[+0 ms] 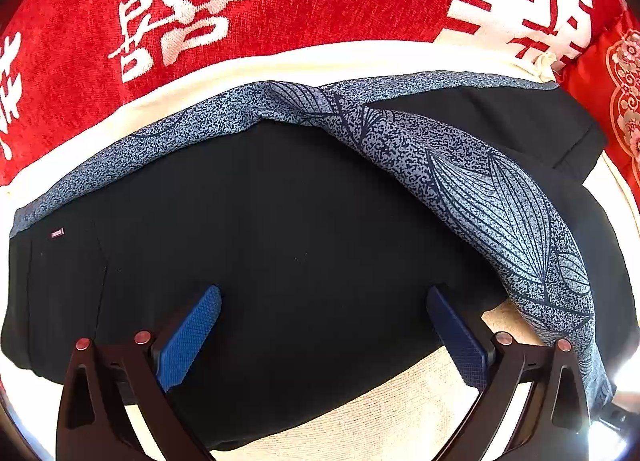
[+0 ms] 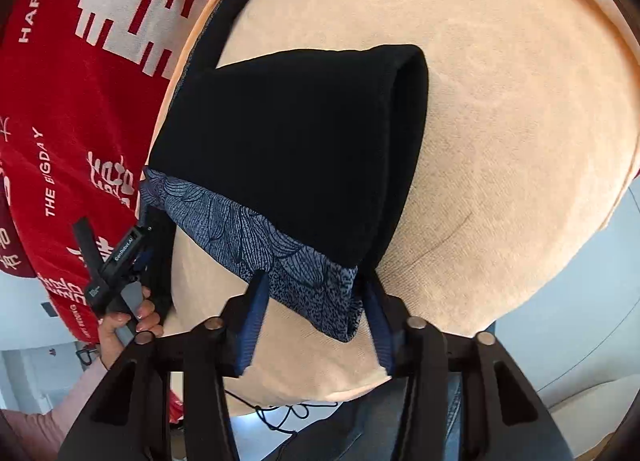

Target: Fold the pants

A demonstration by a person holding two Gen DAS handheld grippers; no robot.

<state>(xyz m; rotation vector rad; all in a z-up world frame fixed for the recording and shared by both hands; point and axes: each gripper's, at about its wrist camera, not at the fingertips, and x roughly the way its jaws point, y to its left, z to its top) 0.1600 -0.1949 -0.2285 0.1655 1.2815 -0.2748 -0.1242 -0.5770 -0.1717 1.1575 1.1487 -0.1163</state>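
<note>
Left wrist: one pants (image 1: pixel 280 241), two grippers, left gripper (image 1: pixel 324 301) spread

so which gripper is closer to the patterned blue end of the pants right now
Right. The right gripper has its open fingers straddling the patterned blue end of the pants. The left gripper hovers open over the black fabric, the patterned band off to its side.
</note>
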